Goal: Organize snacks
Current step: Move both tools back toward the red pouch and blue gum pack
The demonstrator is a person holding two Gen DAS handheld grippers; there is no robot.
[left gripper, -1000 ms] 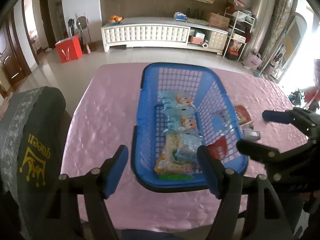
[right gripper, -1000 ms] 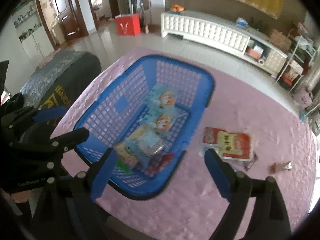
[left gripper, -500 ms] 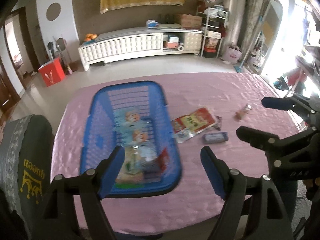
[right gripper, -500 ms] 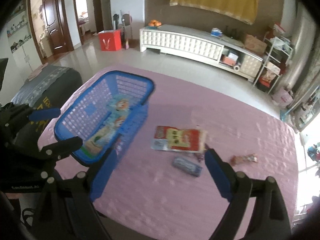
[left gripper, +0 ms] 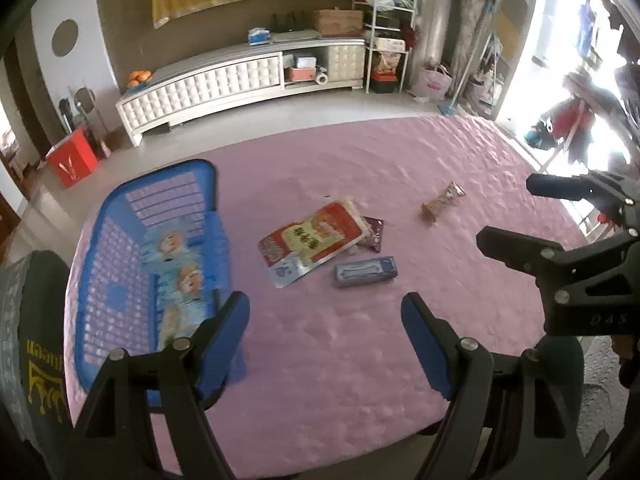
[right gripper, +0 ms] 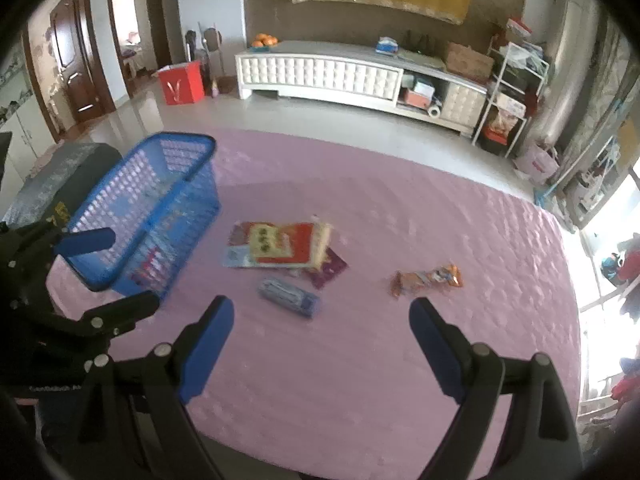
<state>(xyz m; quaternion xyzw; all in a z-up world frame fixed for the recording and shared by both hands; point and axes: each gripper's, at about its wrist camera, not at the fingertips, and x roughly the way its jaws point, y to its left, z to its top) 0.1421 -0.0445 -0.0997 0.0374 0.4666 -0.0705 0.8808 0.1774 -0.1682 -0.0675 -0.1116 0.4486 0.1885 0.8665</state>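
Note:
A blue plastic basket (left gripper: 120, 208) (right gripper: 176, 144) stands at the table's left and holds several snack packets (left gripper: 180, 276). On the pink tablecloth lie a red and yellow flat packet (left gripper: 316, 236) (right gripper: 276, 244), a dark purple packet (left gripper: 374, 232) (right gripper: 330, 268) partly under it, a grey-blue bar (left gripper: 366, 272) (right gripper: 288, 294) and an orange wrapped snack (left gripper: 442, 200) (right gripper: 426, 278). My left gripper (left gripper: 326, 340) is open and empty, above the near table edge. My right gripper (right gripper: 322, 344) is open and empty, to its right.
The pink quilted table (left gripper: 400, 152) fills both views. A dark chair back with yellow lettering (left gripper: 36, 360) stands at the left edge. Beyond the table are tiled floor, a white low cabinet (left gripper: 240, 76) and a red box (left gripper: 72, 158).
Both views have swung right, away from the basket. The basket has shifted to the left of the frames and the loose snacks on the cloth now sit centred. Both grippers stayed open.

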